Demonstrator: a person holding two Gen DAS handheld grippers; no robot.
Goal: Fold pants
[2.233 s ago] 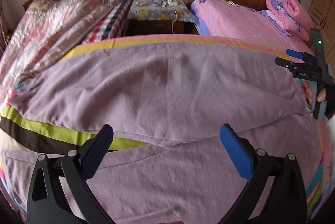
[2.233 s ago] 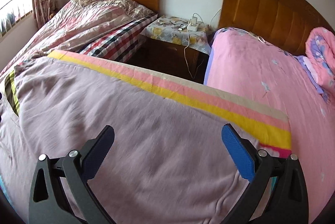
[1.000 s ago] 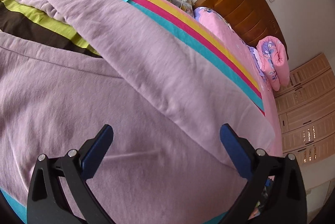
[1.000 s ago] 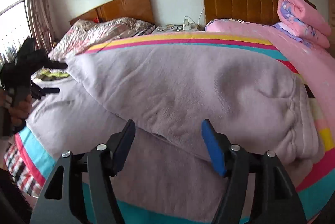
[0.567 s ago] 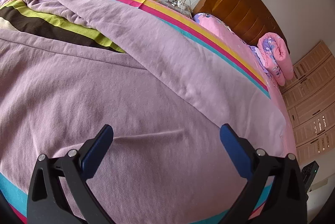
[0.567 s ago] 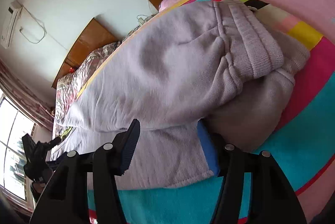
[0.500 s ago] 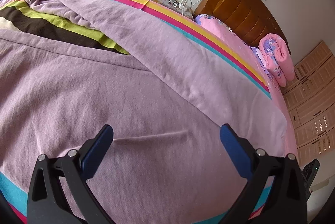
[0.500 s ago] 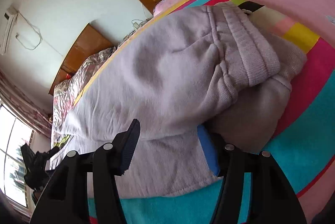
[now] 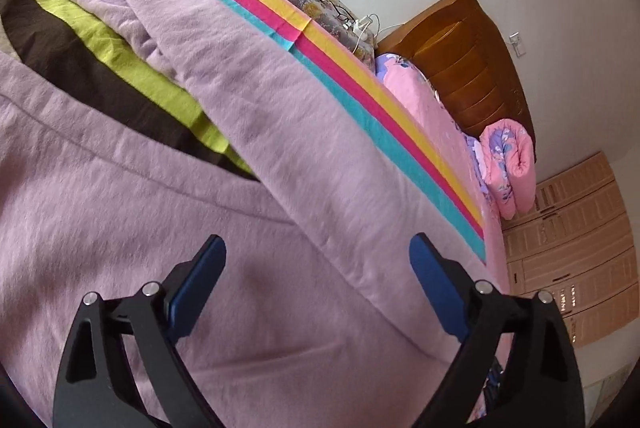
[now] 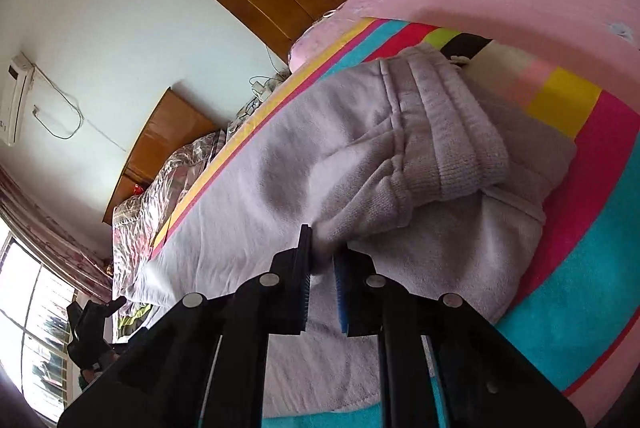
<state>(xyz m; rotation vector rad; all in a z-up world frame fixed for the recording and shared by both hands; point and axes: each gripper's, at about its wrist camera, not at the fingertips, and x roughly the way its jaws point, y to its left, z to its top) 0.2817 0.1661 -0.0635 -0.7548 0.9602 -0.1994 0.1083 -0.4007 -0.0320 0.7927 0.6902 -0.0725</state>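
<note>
In the left wrist view, the left gripper (image 9: 316, 268) sits at the bottom of the frame with its two blue fingers wide apart and nothing between them. Under it lie the lilac sweatpants (image 9: 192, 228), soft and fuzzy. One pant leg runs from the upper left of the frame down to the lower right. The other leg fills the lower left. They make a V, and the striped blanket (image 9: 360, 99) shows in the gap and along the far side. A rolled pink quilt (image 9: 508, 167) sits at the right, by the wooden headboard (image 9: 472, 67).

In the right wrist view, the right gripper (image 10: 322, 268) is at the bottom middle. Its fingers are squeezed tight on a fold of the pants just below the ribbed waistband (image 10: 452, 131), which sits in the middle right of the frame. The far-off left gripper shows small at the lower left.

I think the first fold is just starting: one leg has to go over the other. Next, the left gripper likely needs to pinch a leg near its end, so both can lift together.
</note>
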